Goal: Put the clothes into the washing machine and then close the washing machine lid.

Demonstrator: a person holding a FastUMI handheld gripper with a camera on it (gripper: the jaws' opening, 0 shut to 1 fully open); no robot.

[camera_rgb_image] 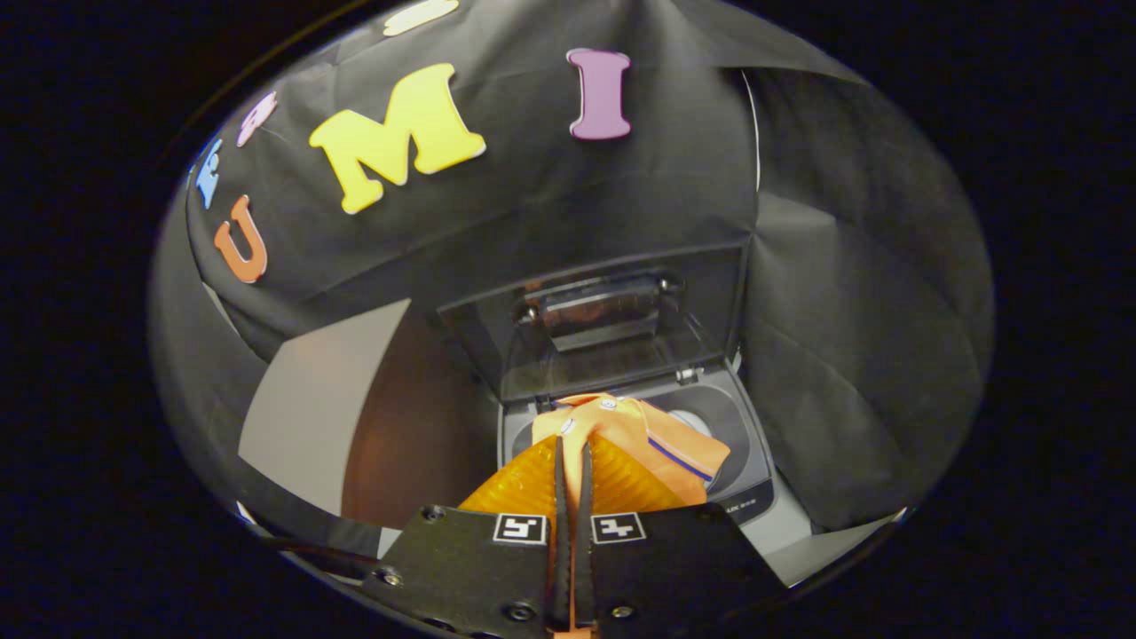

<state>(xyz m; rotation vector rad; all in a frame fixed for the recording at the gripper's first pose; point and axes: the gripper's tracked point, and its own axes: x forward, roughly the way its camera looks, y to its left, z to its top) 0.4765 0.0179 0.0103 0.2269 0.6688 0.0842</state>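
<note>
The gripper (572, 461) has its 2 fingers (561, 479) pinched tight on an orange shirt (635, 435), with only a thin slit between them and a strip of orange cloth running down that slit. The shirt hangs from the tips, collar up, a dark stripe crossing its lower part, and it sits right over the mouth of the washing machine (750, 484).

So where does the job stand? The lid (603, 319) is up, tilted back toward the black cloth wall, its clear panel catching a reflection. The shirt is over the opening, but whether any of it has dropped below the rim I cannot tell. A pale curve of the drum (701, 417) shows just beyond the shirt's right shoulder. Left to do, as I read it: lower the shirt in, let go, then swing the lid down.

Now the room. The opening is boxed by the machine's grey rim, and the shirt spreads nearly as wide as the visible part of it, so a sleeve could catch on the front or left edge. The raised lid stands close behind, with the hinge (685, 374) at its base. To the left lies open bench (311, 417); to the right the cloth wall hangs close beside the machine.
</note>
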